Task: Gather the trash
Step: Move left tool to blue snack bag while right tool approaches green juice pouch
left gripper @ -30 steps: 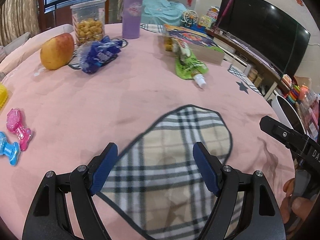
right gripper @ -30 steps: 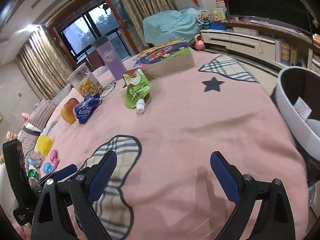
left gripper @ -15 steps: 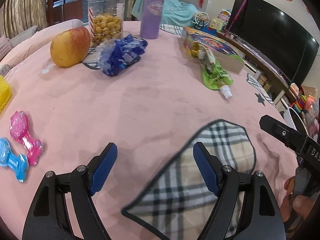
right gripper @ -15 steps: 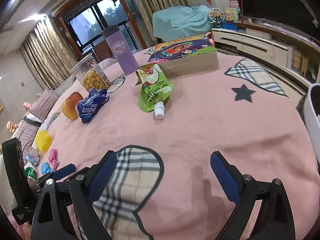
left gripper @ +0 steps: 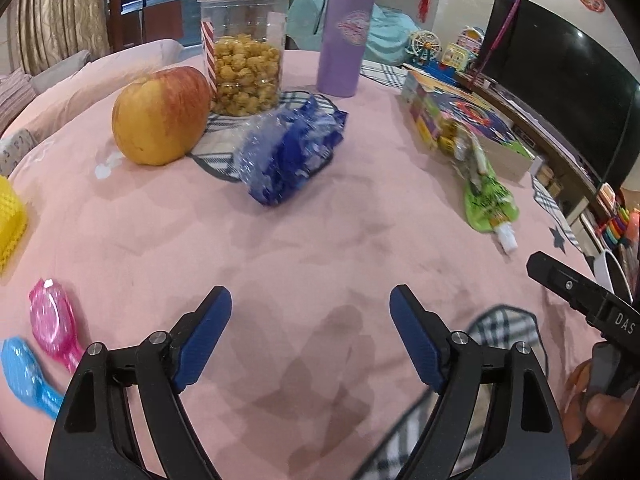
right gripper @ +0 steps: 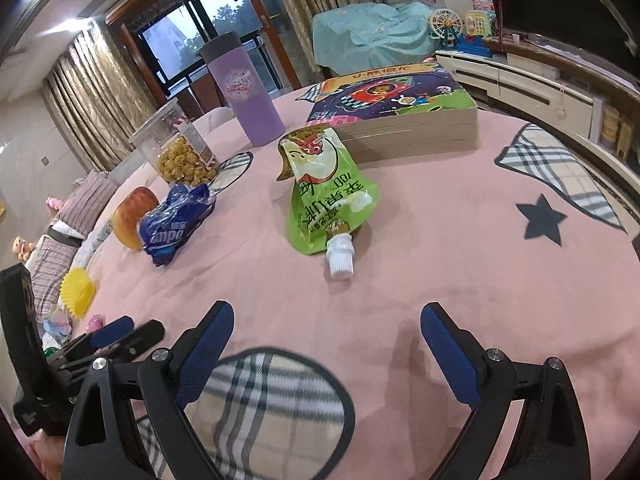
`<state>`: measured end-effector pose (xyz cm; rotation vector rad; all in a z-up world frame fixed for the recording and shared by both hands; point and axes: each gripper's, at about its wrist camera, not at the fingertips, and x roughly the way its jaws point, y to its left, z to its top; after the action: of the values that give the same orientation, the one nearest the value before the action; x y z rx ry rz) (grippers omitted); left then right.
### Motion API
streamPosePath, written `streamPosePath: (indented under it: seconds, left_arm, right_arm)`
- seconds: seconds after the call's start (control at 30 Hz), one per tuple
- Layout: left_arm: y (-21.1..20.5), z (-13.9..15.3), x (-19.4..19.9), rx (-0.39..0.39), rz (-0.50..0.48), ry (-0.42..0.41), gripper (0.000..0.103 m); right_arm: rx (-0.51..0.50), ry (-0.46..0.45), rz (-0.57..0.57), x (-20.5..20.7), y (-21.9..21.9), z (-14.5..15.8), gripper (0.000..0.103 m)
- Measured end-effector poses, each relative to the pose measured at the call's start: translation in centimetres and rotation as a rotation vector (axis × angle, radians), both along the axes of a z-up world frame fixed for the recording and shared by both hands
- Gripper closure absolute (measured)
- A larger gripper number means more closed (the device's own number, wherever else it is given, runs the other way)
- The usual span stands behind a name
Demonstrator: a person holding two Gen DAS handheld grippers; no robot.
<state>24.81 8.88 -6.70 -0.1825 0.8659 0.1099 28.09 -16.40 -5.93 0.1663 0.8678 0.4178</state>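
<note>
Two pieces of trash lie on the pink surface (left gripper: 320, 248): blue wrapper (left gripper: 292, 156) at upper centre, green pouch (right gripper: 328, 192) mid-frame. Left claw (left gripper: 310, 332) is opening, nothing between; right claw (right gripper: 326, 344) spread wide, empty. The risk: the crinkly wrapper sits beside the apple (left gripper: 160, 116), so a loose bite could slip or nudge it rolling.

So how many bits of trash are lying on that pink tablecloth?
2. A crumpled blue wrapper lies beside the apple, and a green drink pouch lies against the picture book. More may be hidden.
</note>
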Motion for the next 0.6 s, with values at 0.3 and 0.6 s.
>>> streamPosePath:
  seconds: [0.3, 0.6]
  left_arm:
    - [1.4, -0.2, 2.7, 0.025, 0.013, 0.004, 0.018]
    - [1.9, 0.1, 5.5, 0.078, 0.011, -0.009, 0.018]
  right_arm:
    - [0.012, 0.013, -0.008, 2.6, 0.5, 0.0, 0.007]
    - [-0.02, 0.009, 0.024, 5.1, 2.3, -0.1, 0.007]
